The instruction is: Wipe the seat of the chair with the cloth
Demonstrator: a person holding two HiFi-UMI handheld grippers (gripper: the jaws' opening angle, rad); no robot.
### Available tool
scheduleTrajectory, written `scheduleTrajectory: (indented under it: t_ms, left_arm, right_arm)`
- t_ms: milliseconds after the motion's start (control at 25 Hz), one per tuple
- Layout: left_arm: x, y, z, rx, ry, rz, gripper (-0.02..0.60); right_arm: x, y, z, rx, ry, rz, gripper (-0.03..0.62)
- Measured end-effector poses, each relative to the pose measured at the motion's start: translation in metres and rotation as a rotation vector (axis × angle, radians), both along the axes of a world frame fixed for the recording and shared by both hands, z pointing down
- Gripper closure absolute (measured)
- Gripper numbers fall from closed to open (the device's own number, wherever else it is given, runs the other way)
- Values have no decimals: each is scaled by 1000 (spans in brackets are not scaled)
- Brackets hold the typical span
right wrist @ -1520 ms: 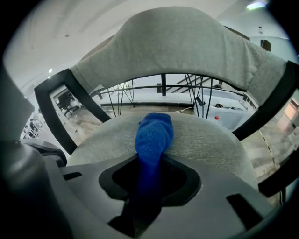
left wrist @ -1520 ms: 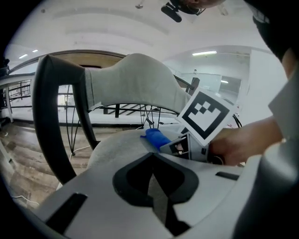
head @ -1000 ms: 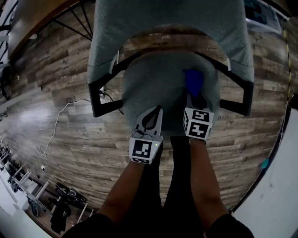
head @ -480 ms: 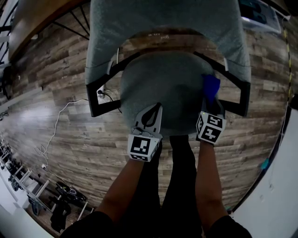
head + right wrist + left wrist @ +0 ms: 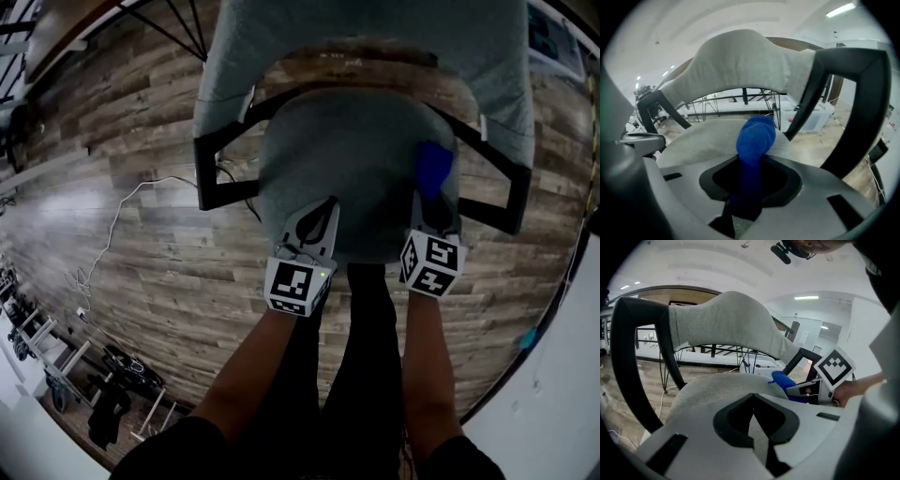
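A grey fabric chair seat (image 5: 352, 169) with black armrests fills the middle of the head view. My right gripper (image 5: 429, 202) is shut on a blue cloth (image 5: 433, 169) that lies bunched on the seat's right side; the cloth (image 5: 754, 140) rises out of the jaws in the right gripper view. My left gripper (image 5: 314, 225) rests at the seat's front left edge, shut with nothing in it. In the left gripper view the seat (image 5: 708, 390) lies just ahead, and the blue cloth (image 5: 785, 380) and the right gripper's marker cube (image 5: 833, 367) show at the right.
The grey backrest (image 5: 366, 47) curves behind the seat, with black armrests (image 5: 220, 173) on both sides. The floor is wood plank (image 5: 122, 234), with a white cable (image 5: 122, 234) at the left. The person's legs stand right at the seat's front edge.
The right gripper has dragged the blue cloth from the seat's middle right over to its right side. The left gripper has stayed at the front edge.
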State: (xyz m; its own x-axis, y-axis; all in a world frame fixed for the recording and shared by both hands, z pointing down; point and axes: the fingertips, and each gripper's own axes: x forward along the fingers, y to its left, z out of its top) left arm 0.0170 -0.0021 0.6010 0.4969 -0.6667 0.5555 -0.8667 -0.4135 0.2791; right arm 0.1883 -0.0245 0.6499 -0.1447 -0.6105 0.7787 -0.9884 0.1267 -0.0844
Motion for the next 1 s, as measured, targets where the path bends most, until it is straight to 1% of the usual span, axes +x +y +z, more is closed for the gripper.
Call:
scheduleTrajectory:
  t_ms: [160,320,520,680,800,1000]
  left_arm:
    - [-28,7,6,-15,-13,-54,580]
    - [-59,11,4,0,-15,-97,580]
    - [-104,27,9,-8,-26,-151,580]
    - [-128,44,15,-23,-30,-174,580]
    - [-149,52,15,-26,-35,-198,580]
    - [-174,60,23,-37,-49,-232,580]
  right_arm:
    - [-54,5,2,-3,-29,-81,480]
    - [-111,13,5,-12,-66,-158,480]
    - [-179,30,5,-18,-103,-258,480]
    - [-224,47,4,-12,-124,-322,480]
    - [-255,61,3,-31,-156,-346,480]
    - [-295,81,3,-52,-183,-406,480]
